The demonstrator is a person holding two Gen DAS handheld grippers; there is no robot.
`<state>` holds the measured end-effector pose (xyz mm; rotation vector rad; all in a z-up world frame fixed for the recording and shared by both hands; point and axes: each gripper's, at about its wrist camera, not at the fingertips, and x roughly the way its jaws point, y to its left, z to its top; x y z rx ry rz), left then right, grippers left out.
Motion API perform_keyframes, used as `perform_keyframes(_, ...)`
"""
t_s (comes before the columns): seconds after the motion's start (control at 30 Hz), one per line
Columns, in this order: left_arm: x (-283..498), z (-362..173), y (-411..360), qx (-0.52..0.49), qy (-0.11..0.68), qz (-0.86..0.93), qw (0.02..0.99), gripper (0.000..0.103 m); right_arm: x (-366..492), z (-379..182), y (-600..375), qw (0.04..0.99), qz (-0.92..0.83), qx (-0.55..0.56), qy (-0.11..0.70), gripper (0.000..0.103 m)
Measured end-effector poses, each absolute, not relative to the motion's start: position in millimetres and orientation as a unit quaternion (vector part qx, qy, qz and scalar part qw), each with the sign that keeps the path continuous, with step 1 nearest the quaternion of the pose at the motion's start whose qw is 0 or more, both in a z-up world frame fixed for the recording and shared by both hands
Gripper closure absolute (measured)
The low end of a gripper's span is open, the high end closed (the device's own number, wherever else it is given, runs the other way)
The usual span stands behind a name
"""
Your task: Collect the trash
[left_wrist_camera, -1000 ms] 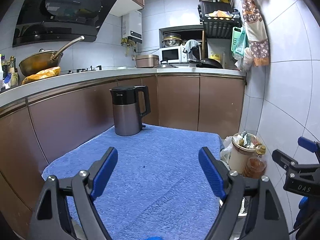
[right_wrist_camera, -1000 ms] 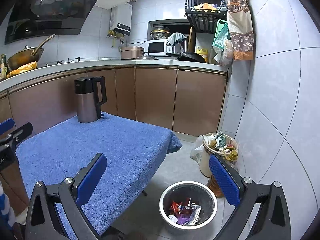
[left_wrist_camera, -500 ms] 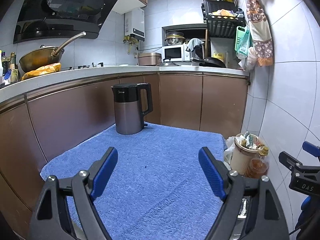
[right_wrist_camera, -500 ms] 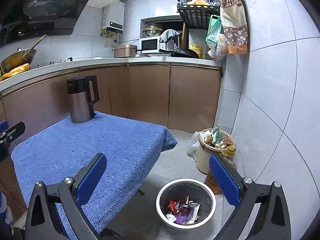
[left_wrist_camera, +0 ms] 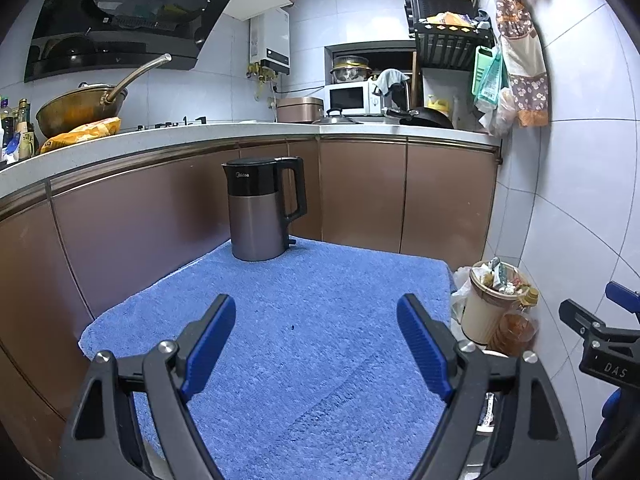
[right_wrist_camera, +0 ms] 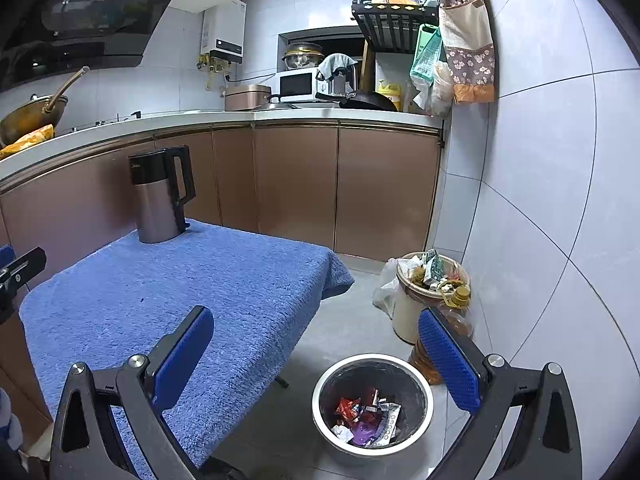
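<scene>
Left gripper [left_wrist_camera: 316,320] spread wide, nothing between the ribbed blue pads, hovering over the table's fuzzy blue terry cloth [left_wrist_camera: 320,320]. Right gripper [right_wrist_camera: 316,340] also released and empty, out past the table's right edge above the floor. Trash [right_wrist_camera: 366,416]: crinkled red, purple and white wrappers lying in the round, shiny metal bin [right_wrist_camera: 424,384] on grey floor tile, below the right gripper. Cylindrical brushed-steel kettle [left_wrist_camera: 260,208] with black lid and handle stands upright at the cloth's far edge. Cream plastic pail [right_wrist_camera: 404,312], overfilled with scraps, sits against the tiled wall, an amber bottle [right_wrist_camera: 460,312] just beside it.
</scene>
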<state>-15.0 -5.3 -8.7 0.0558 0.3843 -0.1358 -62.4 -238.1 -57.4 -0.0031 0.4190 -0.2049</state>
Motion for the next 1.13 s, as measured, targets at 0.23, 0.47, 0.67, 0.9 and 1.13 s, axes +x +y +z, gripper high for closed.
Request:
perform_keyframes(0.23,-15.7,-9.3,-4.2,0.026,0.193,-0.070,0.978,0.021,-62.3,-57.3,-238.0,0.973,-0.101,-0.002,0.208,0.000)
perform_keyframes(0.47,-14.1,-11.9,-6.1,0.029,0.198,-0.073,0.977,0.021,-61.4,-59.1,-239.0,0.972,-0.101,-0.001,0.212,0.000)
perform_keyframes(0.67,-11.1,-13.0,-4.4,0.029,0.202,-0.077,0.976,0.021,-59.6,-61.0,-240.1,0.971,-0.103,0.003,0.214,0.000)
perform_keyframes(0.9,-9.1,-14.8,-7.1,0.034,0.206,-0.083,0.974,0.021,-59.6,-61.9,-240.2,0.971,-0.105,0.007,0.214,0.000)
perform_keyframes(1.13,-10.5,-13.5,-5.9,0.034,0.198,-0.075,0.977,0.021,-65.7,-56.8,-241.5,0.975,-0.096,0.018,0.198,0.000)
